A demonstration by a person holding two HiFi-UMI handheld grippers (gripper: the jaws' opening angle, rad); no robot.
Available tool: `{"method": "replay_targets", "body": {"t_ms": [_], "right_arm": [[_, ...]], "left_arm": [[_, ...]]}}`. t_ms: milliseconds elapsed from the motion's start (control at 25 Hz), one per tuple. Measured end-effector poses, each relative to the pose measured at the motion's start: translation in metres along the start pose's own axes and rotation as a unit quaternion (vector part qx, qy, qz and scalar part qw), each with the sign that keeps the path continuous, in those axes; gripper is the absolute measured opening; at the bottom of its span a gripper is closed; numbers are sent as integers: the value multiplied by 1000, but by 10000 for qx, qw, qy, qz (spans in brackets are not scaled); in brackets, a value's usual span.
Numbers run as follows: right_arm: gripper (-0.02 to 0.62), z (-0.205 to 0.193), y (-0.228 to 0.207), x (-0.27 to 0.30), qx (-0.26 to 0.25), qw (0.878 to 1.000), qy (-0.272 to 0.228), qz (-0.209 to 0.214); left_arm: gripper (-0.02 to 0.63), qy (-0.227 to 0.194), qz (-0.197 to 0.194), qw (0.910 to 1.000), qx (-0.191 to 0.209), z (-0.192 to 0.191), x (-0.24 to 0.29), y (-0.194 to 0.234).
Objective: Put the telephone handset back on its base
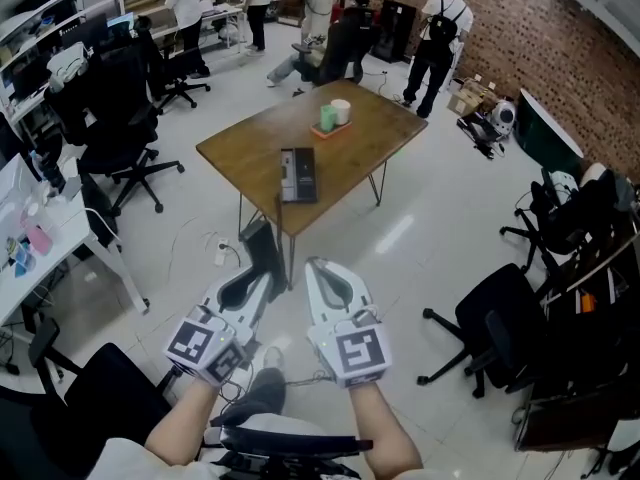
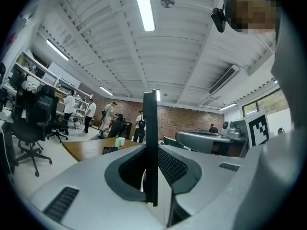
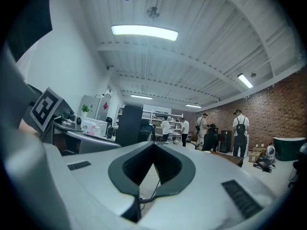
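2 hand-held grippers [image 1: 266, 278] [image 1: 316, 266], 1 black slab [image 1: 262, 248], 1 telephone [image 1: 298, 175]

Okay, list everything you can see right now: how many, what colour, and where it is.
table: one, brown wood, middle of the floor
telephone: one, black and grey, near the table's front edge
tray: one, orange, table's far side
green cup: one, on the tray
white cup: one, on the tray
office chairs: several, black, around the room
people: several, at the far end of the room
panel: one, black, thin, clamped in the left gripper
left gripper: white, shut on the panel
right gripper: white, shut, empty
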State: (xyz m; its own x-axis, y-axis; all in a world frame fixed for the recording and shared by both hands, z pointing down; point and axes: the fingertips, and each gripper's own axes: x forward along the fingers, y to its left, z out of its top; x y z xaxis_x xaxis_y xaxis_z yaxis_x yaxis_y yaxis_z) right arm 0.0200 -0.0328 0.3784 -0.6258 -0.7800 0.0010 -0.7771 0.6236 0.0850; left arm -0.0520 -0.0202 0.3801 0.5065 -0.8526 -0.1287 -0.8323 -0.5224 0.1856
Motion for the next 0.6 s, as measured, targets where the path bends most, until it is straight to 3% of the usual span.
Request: {"method": "replay_targets", "body": {"t_ms": [320, 600], "right_arm": [[5, -12, -31, 46, -63, 9997, 246, -50], [5, -17, -50, 94, 33, 9993, 351, -88]], "left_arm": [[66, 22, -44, 9999, -100, -2, 51, 37], [66, 307, -185, 9991, -244, -13, 84, 69]]}}
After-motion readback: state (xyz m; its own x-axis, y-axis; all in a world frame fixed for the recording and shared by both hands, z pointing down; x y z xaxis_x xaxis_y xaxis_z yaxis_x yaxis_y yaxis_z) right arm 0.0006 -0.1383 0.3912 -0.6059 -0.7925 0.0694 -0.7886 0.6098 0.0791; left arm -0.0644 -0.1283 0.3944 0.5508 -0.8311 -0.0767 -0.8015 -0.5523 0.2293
